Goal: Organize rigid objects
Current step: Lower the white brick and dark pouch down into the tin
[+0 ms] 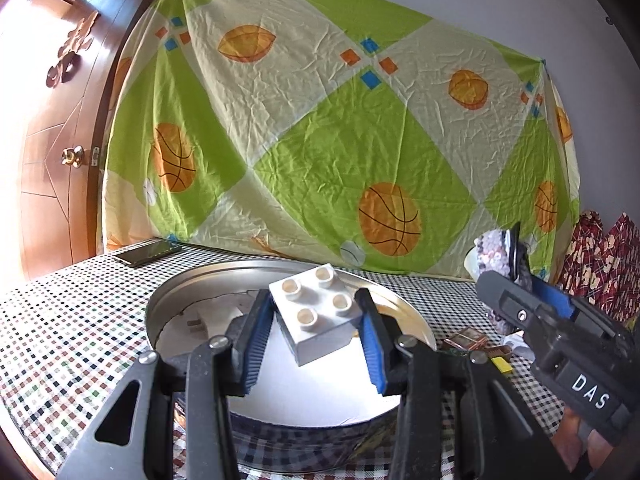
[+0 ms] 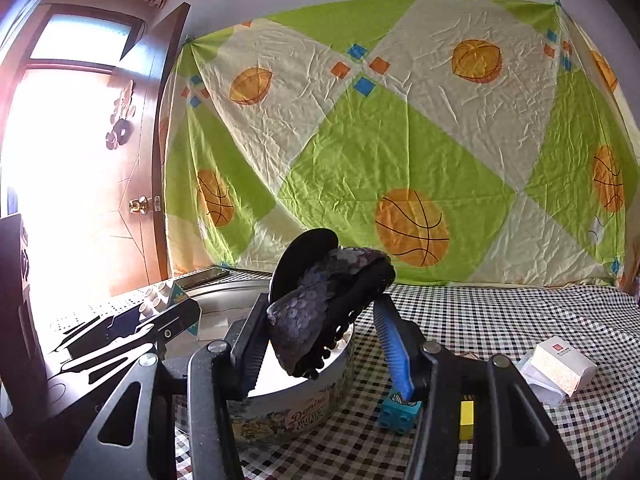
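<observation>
My left gripper (image 1: pixel 316 320) is shut on a white four-stud toy brick (image 1: pixel 318 312) and holds it above the round cookie tin (image 1: pixel 188 284), whose floor is white. My right gripper (image 2: pixel 320 320) is shut on a dark sequined hair clip with a black disc (image 2: pixel 320 300) and holds it over the tin's right rim (image 2: pixel 320 396). The right gripper also shows in the left wrist view (image 1: pixel 516 280) at the right with the clip (image 1: pixel 498 256). The left gripper with its brick shows in the right wrist view (image 2: pixel 160 304) at the left.
On the checked tablecloth lie a blue brick (image 2: pixel 398 416), a yellow block (image 2: pixel 466 420) and a small white box (image 2: pixel 564 364) right of the tin. A phone (image 1: pixel 146 254) lies at the back left. A printed sheet hangs behind; a wooden door (image 1: pixel 52 140) stands left.
</observation>
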A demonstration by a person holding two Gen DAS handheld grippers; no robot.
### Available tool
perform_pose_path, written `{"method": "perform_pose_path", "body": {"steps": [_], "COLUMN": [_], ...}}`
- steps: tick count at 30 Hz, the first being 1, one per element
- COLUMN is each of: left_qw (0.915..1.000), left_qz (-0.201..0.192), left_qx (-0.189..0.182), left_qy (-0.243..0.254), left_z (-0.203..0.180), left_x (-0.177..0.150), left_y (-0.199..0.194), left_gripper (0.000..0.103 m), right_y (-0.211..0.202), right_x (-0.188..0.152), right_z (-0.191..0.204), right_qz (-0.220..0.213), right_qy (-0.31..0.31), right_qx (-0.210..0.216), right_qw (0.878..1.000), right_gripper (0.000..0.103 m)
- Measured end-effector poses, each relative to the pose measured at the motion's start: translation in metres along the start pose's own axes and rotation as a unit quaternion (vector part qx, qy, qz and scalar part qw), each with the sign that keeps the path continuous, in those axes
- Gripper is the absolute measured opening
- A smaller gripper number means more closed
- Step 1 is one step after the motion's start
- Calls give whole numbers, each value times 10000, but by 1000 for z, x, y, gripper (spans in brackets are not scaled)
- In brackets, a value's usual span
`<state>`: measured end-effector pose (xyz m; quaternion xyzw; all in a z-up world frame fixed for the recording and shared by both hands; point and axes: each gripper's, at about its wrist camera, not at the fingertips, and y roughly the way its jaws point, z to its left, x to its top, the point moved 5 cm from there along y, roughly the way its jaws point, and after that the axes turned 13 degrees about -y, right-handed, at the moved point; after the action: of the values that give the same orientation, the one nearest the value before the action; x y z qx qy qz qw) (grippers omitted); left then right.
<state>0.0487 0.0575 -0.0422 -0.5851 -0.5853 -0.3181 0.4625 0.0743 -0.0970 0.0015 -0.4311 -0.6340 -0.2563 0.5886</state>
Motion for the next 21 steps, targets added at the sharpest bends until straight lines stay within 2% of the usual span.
{"method": "perform_pose_path", "body": {"steps": [21], "left_qw": [9997], "left_qz": [-16], "left_qx": [223], "left_qy": [-53], "left_z": [23], "left_x": [8], "left_y": [3], "left_gripper": [41], "right_y": [9], "right_x": [6], "right_z": [29], "right_qz": [8], "right_qy": [-190], "right_qx": [244], "right_qw": [9995], "right_gripper": [54]}}
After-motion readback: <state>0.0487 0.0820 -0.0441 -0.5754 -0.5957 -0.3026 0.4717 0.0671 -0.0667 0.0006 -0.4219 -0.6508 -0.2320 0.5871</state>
